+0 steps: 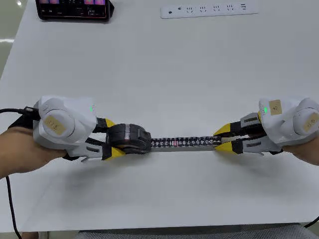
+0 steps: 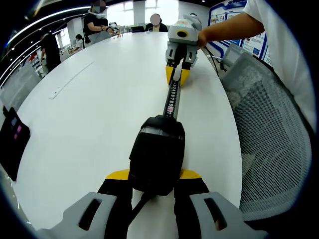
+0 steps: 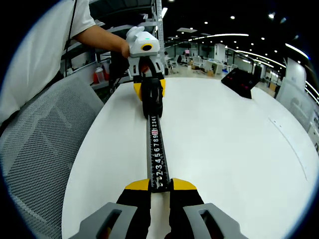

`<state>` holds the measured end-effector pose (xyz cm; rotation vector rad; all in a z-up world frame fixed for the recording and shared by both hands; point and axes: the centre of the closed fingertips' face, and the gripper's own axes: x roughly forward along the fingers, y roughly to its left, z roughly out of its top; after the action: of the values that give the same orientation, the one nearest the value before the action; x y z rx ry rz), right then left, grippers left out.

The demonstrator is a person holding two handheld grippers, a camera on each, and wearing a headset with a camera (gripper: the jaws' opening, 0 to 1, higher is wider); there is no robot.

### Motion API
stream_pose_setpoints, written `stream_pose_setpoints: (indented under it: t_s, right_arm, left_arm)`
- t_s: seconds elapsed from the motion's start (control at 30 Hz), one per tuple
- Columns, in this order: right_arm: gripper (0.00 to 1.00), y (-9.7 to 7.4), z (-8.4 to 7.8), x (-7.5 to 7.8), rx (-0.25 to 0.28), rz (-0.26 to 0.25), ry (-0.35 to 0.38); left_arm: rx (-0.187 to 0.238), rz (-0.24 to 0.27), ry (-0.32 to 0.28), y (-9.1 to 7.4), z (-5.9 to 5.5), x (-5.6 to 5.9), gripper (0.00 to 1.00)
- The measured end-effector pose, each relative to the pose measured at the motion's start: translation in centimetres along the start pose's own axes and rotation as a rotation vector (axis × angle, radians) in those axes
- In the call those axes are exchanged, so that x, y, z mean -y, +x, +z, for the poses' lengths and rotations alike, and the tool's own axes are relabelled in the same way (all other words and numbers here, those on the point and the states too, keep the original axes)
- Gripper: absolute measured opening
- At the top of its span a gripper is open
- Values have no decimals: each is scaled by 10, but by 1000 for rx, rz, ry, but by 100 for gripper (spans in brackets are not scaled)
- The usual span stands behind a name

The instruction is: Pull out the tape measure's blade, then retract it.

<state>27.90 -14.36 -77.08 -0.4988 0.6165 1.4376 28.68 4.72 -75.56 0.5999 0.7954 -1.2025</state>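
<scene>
A black tape measure case [image 1: 129, 138] lies on the white table, and my left gripper [image 1: 114, 138] is shut on it; the case [image 2: 157, 154] sits between yellow-tipped jaws in the left gripper view. A short length of black blade [image 1: 184, 143] with white numbers runs right from the case. My right gripper [image 1: 223, 139] is shut on the blade's end, the blade [image 3: 156, 159] leading from its jaws [image 3: 160, 186] to the far case [image 3: 151, 97]. Across the table in the left gripper view, the right gripper [image 2: 178, 75] holds the blade tip.
A white power strip [image 1: 209, 9] lies at the table's far edge, and a dark device with a lit screen [image 1: 74, 9] sits at the far left. A grey mesh chair [image 2: 266, 134] stands by the near edge. A black cable [image 1: 10, 199] trails from the left gripper.
</scene>
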Motion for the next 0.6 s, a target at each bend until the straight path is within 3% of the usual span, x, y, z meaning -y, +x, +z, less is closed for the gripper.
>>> stream_pose_setpoints:
  t_s: [0.6]
  right_arm:
    - [9,-13,-14,0,-31,-2,10]
  left_arm:
    - [-2,2,4,0,0,0,27]
